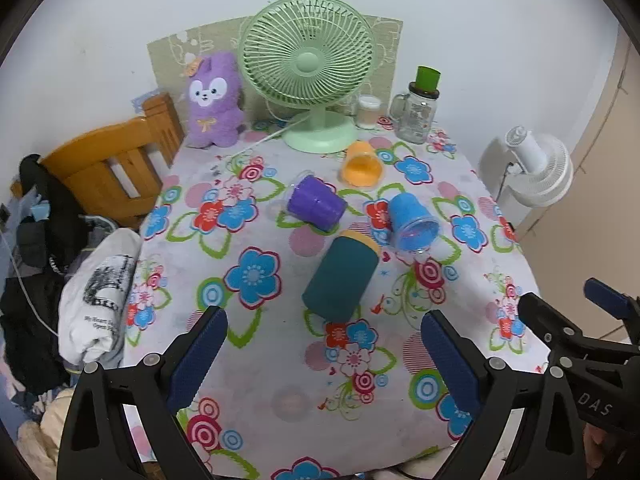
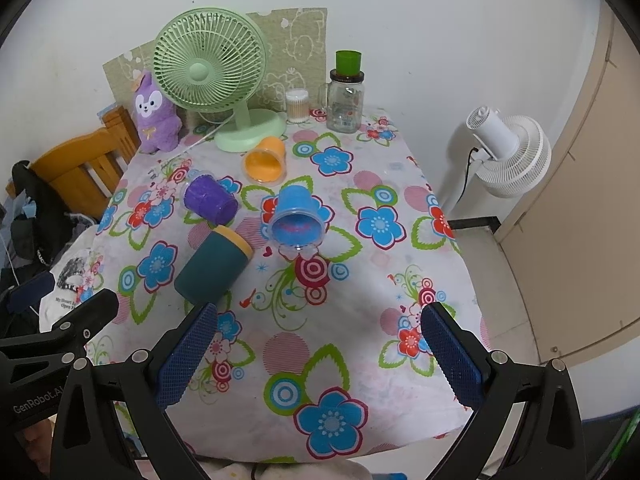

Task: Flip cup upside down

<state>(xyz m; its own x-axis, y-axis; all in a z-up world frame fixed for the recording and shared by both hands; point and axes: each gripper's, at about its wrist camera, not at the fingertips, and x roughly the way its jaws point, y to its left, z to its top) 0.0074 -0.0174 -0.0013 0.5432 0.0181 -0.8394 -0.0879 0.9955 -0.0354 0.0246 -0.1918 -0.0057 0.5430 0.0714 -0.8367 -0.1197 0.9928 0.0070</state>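
While lying sideways, 4 cups (image 1: 339,276), 2 fans (image 1: 308,68).

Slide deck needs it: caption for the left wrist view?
Open left gripper faces a teal cylindrical cup lying sideways on the floral tablecloth.

My left gripper (image 1: 324,354) sits low at the near edge of the counter (image 1: 280,400), its 2 jaws spread wide with nothing between them. The blue textured pads (image 1: 196,360) face each other across the gap, and the black frame arms angle outward below them. My right gripper (image 2: 318,354) is level beside it, jaws equally wide apart and holding nothing. From the left wrist view I see the right gripper's side at the far right; from the right wrist view, the left gripper's body shows at the far left.
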